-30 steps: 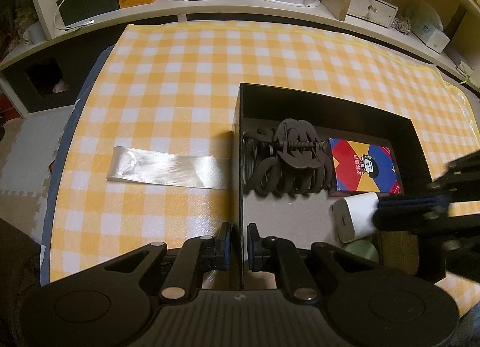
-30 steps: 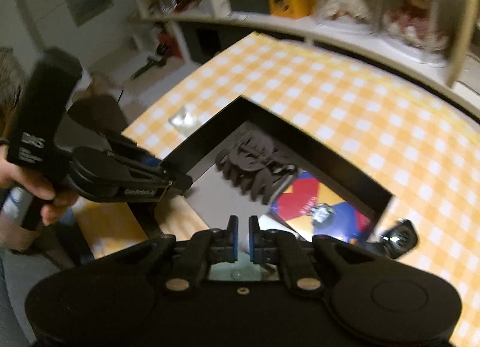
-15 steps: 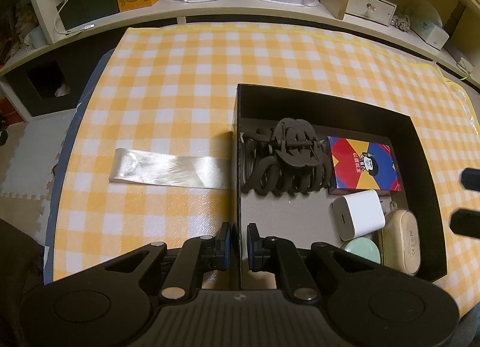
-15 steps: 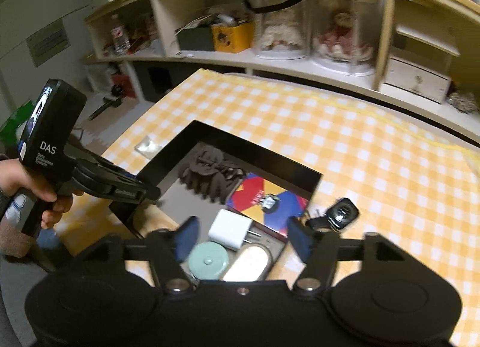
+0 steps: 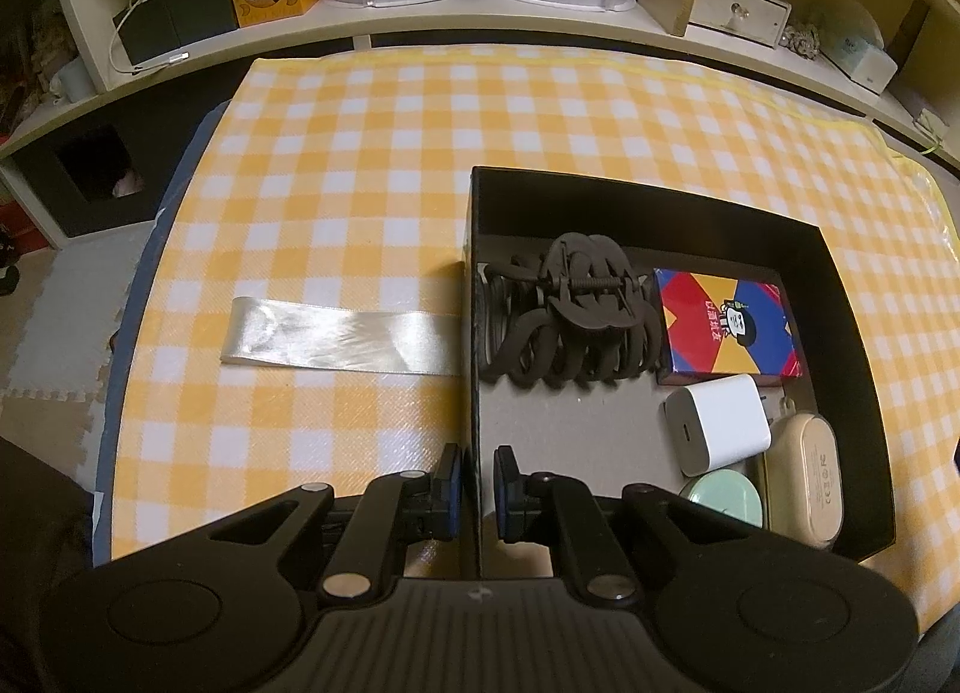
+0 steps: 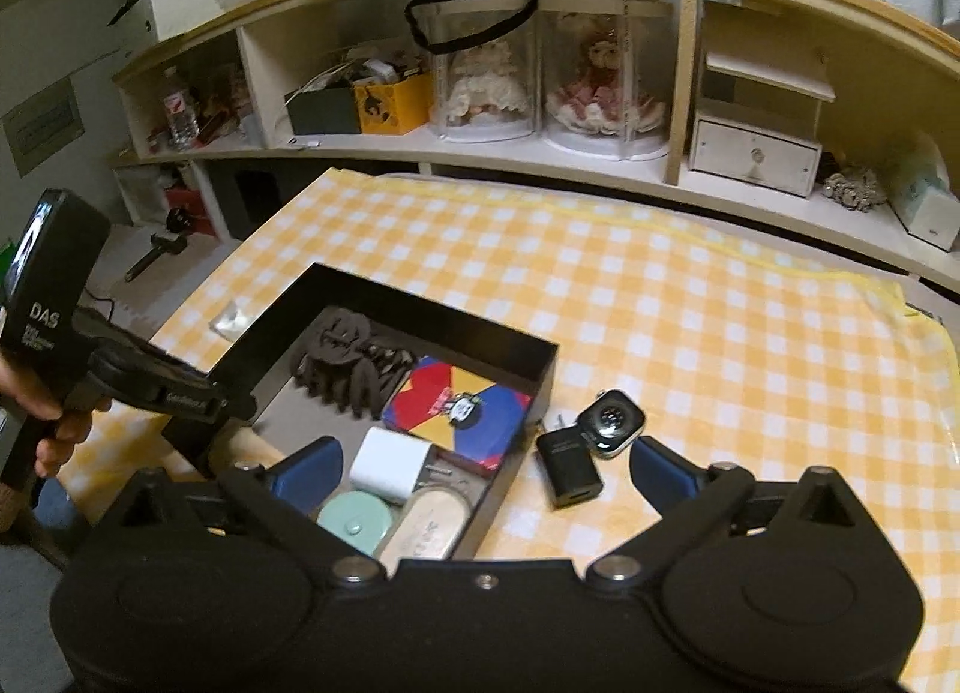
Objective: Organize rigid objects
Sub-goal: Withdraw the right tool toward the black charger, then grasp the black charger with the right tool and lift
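Jaws: left gripper point(image 5: 477, 489) pinched shut on near wall of black box point(image 5: 660, 198), steadying it; right gripper point(image 6: 483, 468) opening wide, nothing betw. its pads, poised over box's near corner and the cloth beside it. Contents of box, all lying flat: brown claw hair clip point(image 5: 567, 315) at far left, colourful card pack point(image 5: 726, 330) beside it, white charger cube point(image 5: 717, 423), mint round tin point(image 5: 723, 495), beige case point(image 5: 807, 480) along right wall. Outstanding, on yellow check cloth point(image 6: 690, 303) just outside box's right wall: black charger point(image 6: 567, 468) touching a smartwatch body point(image 6: 612, 414), face down, sensor up. Satin ribbon strip point(image 5: 342, 339) lies on cloth left of box, soft, prob. not part of the job. Handling est.: black charger light, stiff, smooth-sided; take across its two broad flat faces, mid-body. Watch small, heavier for size, glass underside likely fragile and slippery; pinch across the metal edges, not the glass. Change vs. a sec. ago: right jaws were shut and low inside box, over the mint tin; now pulled back and up, jaws wide, beige case visible at rest in box, watch and black charger in full view. Left gripper unmoved, same pinch on the wall
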A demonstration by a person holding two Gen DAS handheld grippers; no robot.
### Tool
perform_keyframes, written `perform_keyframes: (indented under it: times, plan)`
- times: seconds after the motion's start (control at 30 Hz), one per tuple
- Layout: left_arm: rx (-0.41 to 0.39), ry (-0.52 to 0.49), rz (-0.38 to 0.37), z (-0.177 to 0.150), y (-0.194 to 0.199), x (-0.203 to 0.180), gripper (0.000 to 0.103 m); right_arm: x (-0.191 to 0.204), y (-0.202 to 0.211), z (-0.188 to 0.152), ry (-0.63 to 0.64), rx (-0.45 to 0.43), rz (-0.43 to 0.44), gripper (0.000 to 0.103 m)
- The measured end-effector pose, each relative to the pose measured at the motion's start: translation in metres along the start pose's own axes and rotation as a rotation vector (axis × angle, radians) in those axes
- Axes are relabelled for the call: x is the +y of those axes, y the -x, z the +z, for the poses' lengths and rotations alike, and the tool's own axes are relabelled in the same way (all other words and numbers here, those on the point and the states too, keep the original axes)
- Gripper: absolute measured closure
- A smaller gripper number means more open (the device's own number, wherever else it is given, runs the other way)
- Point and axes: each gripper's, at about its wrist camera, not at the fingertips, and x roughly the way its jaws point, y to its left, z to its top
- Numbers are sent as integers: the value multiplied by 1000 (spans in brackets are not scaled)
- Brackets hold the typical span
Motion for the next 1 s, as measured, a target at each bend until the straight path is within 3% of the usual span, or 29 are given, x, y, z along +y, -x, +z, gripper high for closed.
perform_keyframes:
  times: [0.23,0.6,0.63,0.77,0.87,1.0]
  plan:
    - [0,-6,5,0,0,-1,92,-32,-2,2,-85,-30,-66,0]
    - [-1,-13,13,-1,1,-3,92,-76,-24,-2,-150,4,-204,1]
    - [0,-13,13,0,1,-3,92,-79,-27,0,-146,13,-207,6]
    - [-1,-13,13,0,1,-3,92,-82,-42,2,-76,46,-148,51]
    - [0,-13,13,0,1,-3,92,-81,-57,1,-35,73,-73,58]
    - [-1,-15,14,-1,1,-4,92,-67,-75,0,49,106,-5,60]
